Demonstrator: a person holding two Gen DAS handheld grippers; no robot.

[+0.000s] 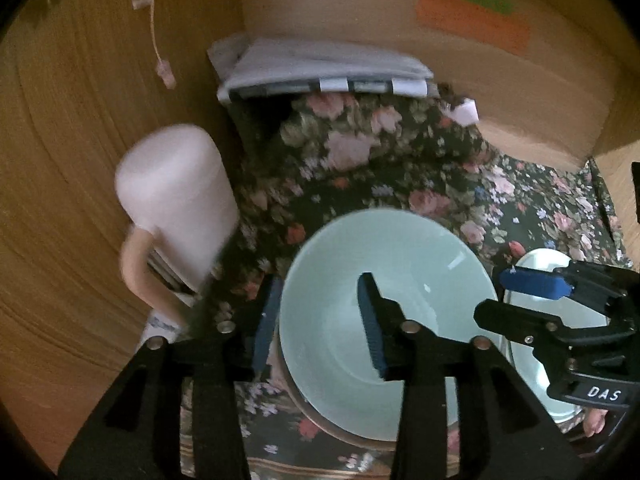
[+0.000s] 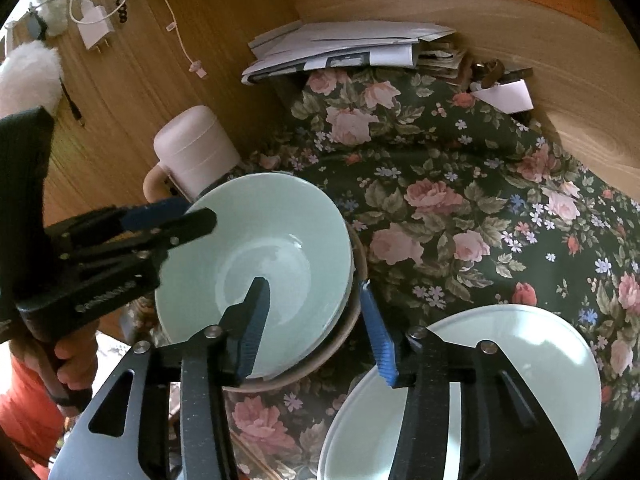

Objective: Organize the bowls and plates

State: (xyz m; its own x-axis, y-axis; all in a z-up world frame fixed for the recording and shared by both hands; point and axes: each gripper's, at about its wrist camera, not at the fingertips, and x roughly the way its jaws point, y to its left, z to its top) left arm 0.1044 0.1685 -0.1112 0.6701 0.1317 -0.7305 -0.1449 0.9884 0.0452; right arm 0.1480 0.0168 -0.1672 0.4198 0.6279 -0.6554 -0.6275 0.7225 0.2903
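A pale green bowl [image 1: 384, 304] [image 2: 264, 264] sits nested in a brownish bowl [image 2: 336, 344] on the floral tablecloth. My left gripper [image 1: 320, 320] is open and straddles the green bowl's left rim, one finger inside, one outside. My right gripper [image 2: 316, 316] is open and straddles the same bowl's right rim, its left finger inside the bowl. In the left wrist view the right gripper [image 1: 532, 300] shows at the right; in the right wrist view the left gripper [image 2: 172, 216] shows at the left. A white plate [image 2: 520, 364] [image 1: 536, 264] lies to the right.
A pink lidded mug [image 1: 180, 204] [image 2: 196, 152] stands left of the bowls by the wooden wall. A stack of papers [image 2: 344, 48] [image 1: 320, 68] lies at the back. Wooden walls [image 1: 72, 160] close the left and back. The floral cloth [image 2: 460, 200] covers the table.
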